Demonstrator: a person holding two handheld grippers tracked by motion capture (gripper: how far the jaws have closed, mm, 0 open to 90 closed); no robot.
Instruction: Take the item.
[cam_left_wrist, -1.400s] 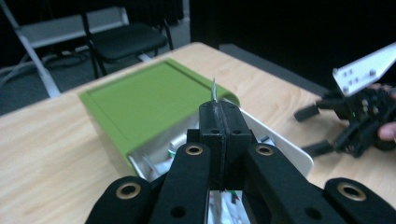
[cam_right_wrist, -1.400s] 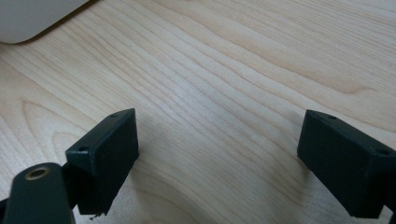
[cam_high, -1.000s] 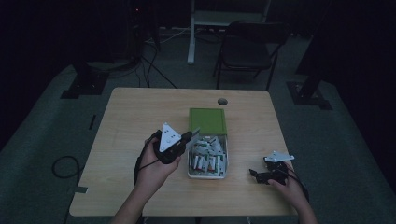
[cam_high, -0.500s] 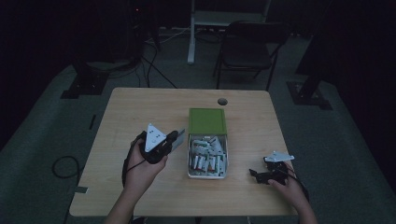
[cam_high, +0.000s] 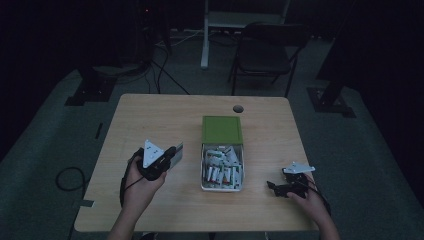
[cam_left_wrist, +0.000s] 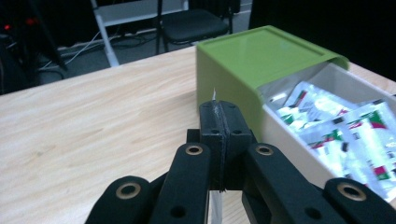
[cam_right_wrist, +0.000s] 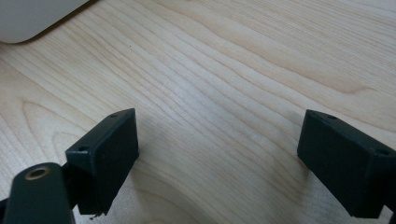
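Left gripper (cam_high: 172, 154) sits left of the box (cam_high: 222, 131), above the wooden table (cam_high: 150, 120), jaws pinched tight on 1 thin sachet (cam_high: 177, 151); in the left gripper view the pads meet with only a white sliver (cam_left_wrist: 214, 95) of the packet poking above the tips, another bit below. Box: green sleeve (cam_left_wrist: 261, 56) with a white drawer (cam_high: 222, 187) pulled out toward the person, full of white sachets (cam_high: 220, 167) with green and red print. In the left gripper view the sleeve corner is just beyond the closed tips, drawer to their right. Right gripper (cam_high: 272, 186) rests low at the table's right side, well apart from the box, jaws wide open with nothing between them, bare wood under them in the right gripper view (cam_right_wrist: 217, 144); a white corner of the drawer (cam_right_wrist: 32, 18) is at top left. Chair (cam_high: 270, 50) behind the table.
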